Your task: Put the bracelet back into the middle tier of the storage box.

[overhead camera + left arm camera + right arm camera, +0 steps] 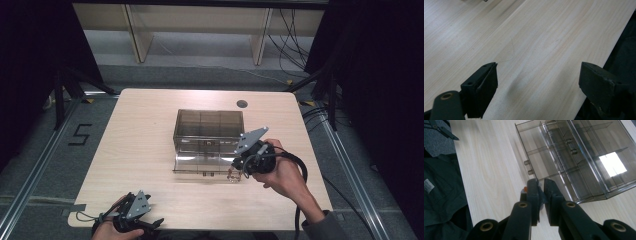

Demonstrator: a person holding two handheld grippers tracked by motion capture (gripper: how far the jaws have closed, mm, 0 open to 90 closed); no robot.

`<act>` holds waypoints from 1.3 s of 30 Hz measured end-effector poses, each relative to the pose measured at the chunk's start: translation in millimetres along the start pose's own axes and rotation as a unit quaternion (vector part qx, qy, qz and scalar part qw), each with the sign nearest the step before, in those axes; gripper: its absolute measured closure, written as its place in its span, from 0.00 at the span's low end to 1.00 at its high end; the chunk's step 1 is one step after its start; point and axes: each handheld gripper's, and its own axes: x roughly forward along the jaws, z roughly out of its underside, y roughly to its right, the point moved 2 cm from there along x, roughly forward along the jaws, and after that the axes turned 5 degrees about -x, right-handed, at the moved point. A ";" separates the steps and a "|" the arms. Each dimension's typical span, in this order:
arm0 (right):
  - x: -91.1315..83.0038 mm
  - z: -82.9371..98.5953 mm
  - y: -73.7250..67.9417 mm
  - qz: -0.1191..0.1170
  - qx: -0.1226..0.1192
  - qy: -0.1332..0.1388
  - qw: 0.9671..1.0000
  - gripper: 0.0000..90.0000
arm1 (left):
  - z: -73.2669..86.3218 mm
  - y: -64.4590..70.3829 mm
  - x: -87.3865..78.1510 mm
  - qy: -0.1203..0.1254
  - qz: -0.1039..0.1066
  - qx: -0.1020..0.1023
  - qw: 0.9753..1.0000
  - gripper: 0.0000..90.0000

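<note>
A small orange-tipped item (525,189) is clenched in the right gripper (540,185) at the pulled-out drawer (205,164) of the clear box (208,130); the left gripper (537,75), well apart from the box, is held released

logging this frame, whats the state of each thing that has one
drawer box: upright on the table, lower drawer pulled out toward the person, upper drawer closed
left gripper: open, holding nothing, over the table's near edge
right gripper: jaws nearly together on a small item with an orange tip, at the open drawer's right front corner; what the item is cannot be told
</note>
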 end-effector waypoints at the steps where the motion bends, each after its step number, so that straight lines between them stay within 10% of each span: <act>1: -1.7 -2.8 0.8 -0.002 0.004 -0.003 1.000 0.93 | -0.1 0.0 -0.1 0.001 0.000 -0.001 1.000 0.17; 39: 33.5 -26.8 45.8 -0.017 0.017 -0.061 0.998 0.93 | -0.1 1.6 1.0 0.011 0.002 -0.012 1.000 0.17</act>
